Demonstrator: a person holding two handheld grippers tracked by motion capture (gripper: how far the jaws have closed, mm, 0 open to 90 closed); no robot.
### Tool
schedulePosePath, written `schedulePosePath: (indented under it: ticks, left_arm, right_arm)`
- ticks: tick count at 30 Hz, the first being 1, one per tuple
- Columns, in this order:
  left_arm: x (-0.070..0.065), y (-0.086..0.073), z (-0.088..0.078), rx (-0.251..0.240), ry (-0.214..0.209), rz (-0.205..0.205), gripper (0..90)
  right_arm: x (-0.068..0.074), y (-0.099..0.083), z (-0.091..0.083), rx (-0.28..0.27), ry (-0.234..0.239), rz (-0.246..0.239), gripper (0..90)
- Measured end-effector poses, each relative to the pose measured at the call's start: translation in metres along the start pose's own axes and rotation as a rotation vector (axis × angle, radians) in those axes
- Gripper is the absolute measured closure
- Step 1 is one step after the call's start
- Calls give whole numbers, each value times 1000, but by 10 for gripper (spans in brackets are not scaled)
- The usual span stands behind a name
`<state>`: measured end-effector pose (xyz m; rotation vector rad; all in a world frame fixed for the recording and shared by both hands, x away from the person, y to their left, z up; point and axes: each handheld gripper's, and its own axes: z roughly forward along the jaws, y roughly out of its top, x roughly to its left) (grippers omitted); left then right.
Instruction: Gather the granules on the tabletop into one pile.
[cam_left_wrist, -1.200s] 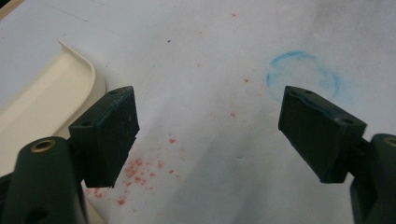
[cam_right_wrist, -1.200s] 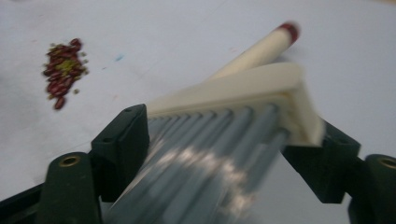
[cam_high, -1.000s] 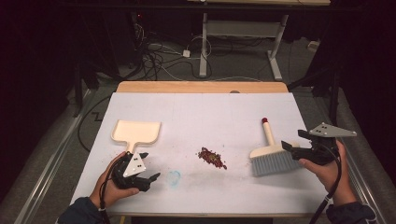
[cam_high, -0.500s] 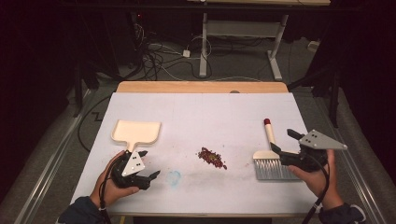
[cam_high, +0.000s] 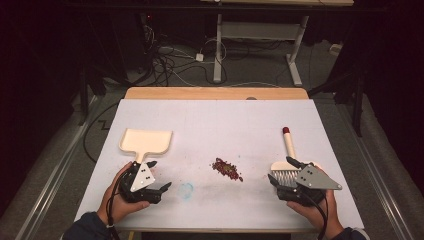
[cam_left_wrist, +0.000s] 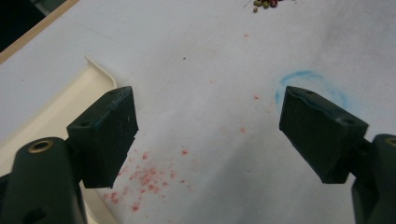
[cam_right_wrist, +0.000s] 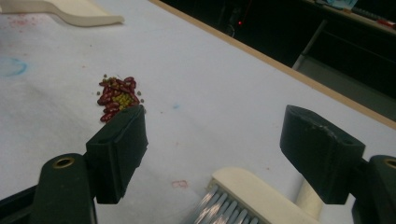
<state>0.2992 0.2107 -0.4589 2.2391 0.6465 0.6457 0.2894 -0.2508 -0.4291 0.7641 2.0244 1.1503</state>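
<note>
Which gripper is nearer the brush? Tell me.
Right. The right gripper hangs over the brush head, its open jaws on either side. The left gripper sits across the table beside the dustpan.

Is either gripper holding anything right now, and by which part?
Nothing is held. The right gripper has open jaws over the brush head, pads not pressing it. The left gripper is open over bare table, beside the dustpan.

right tool (cam_high: 283, 169) drawn back toward the person, now over brush (cam_high: 286, 170) bristles
</note>
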Motion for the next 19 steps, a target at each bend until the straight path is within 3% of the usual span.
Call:
schedulePosePath:
  ticks: [19]
  left_arm:
    - [2, 2, 5, 10, 0, 1, 185]
  right_arm:
    - [-2, 1, -2, -9, -16, -19, 229]
